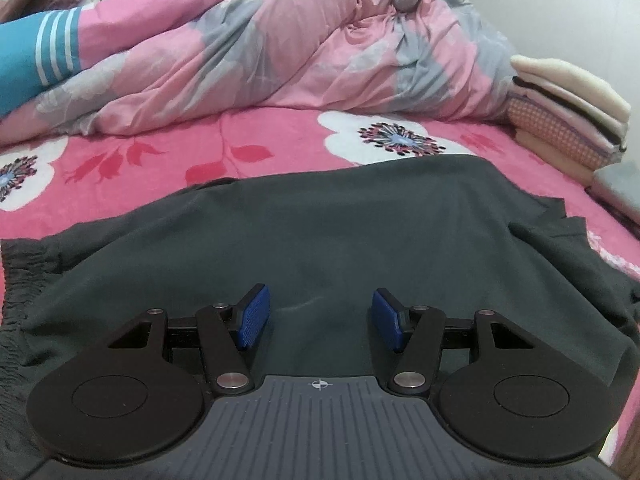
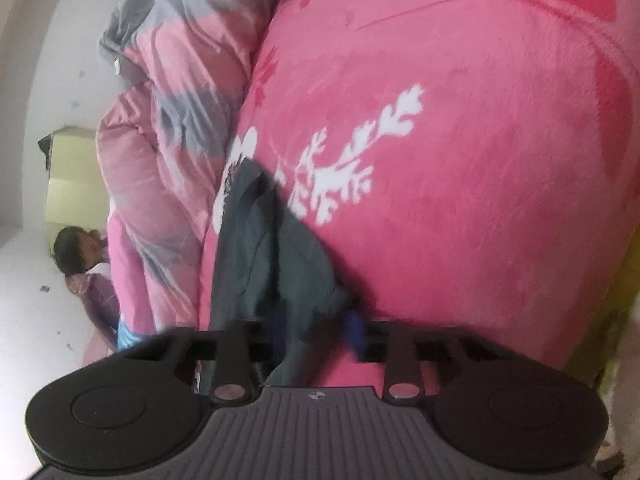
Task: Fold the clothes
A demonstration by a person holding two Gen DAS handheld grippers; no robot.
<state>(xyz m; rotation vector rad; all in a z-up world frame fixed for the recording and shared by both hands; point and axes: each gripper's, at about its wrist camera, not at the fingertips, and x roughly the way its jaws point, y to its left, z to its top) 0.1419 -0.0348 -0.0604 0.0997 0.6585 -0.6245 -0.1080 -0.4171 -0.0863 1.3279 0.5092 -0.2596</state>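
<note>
Dark grey garment (image 1: 320, 232) spread flat across pink bed blanket (image 1: 160, 168), directly beneath and ahead of left gripper (image 1: 321, 316). Blue ridged fingers (image 1: 252, 318) parted, released, nothing between them, hovering just above the cloth. Elastic gathered waistband (image 1: 16, 280) at left edge of garment.

In the right wrist view, blurred and rolled sideways: right gripper (image 2: 320, 328) clenched on a bunched fold of the same dark grey garment (image 2: 264, 248), cloth rising out from between blue fingers (image 2: 354, 330).

No readable writing or brand anywhere.

Blanket plush and fuzzy, printed with white flowers and red leaves. Crumpled pink-and-grey duvet (image 1: 280, 52) behind, smooth cotton-like. Stack of folded clothes (image 1: 568, 112) at right, cream and checked.
</note>
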